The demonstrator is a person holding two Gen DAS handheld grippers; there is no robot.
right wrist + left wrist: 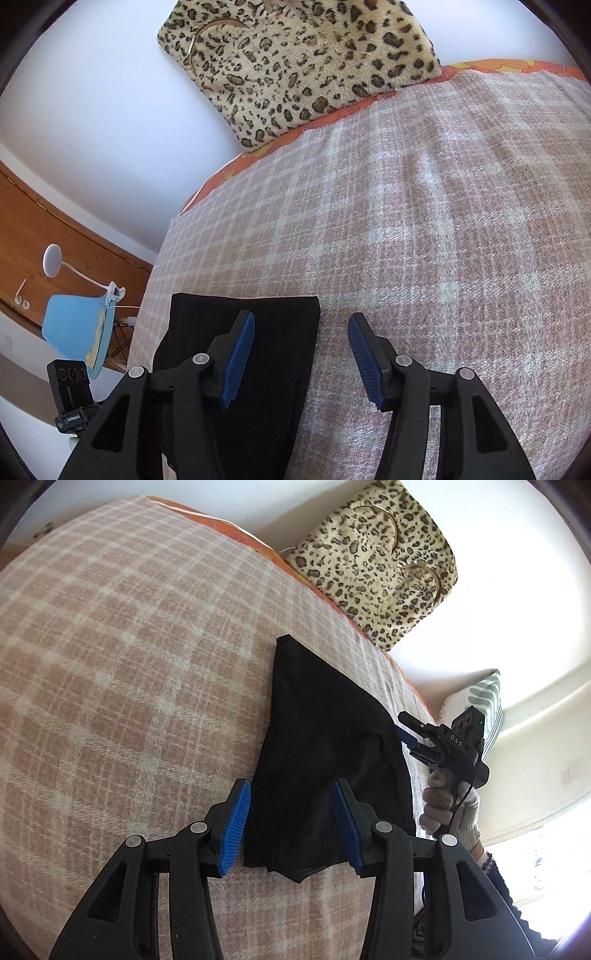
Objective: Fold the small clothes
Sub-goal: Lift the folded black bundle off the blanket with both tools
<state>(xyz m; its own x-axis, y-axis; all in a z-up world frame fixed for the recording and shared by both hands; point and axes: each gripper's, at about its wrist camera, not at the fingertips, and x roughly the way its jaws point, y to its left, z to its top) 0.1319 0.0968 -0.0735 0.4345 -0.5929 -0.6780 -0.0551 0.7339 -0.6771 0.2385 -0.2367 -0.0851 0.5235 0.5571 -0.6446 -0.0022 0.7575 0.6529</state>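
A small black garment lies on the pink plaid blanket, folded into a long narrow shape. My left gripper is open, its blue pads straddling the garment's near end, just above it. The right gripper, held by a gloved hand, shows at the garment's right edge in the left wrist view. In the right wrist view the garment lies under the left finger of my open right gripper; the right finger is over bare blanket. Neither gripper holds anything.
A leopard-print cushion leans against the white wall at the bed's far edge, also in the right wrist view. A striped pillow lies at the right. A blue chair and white lamp stand beside the bed.
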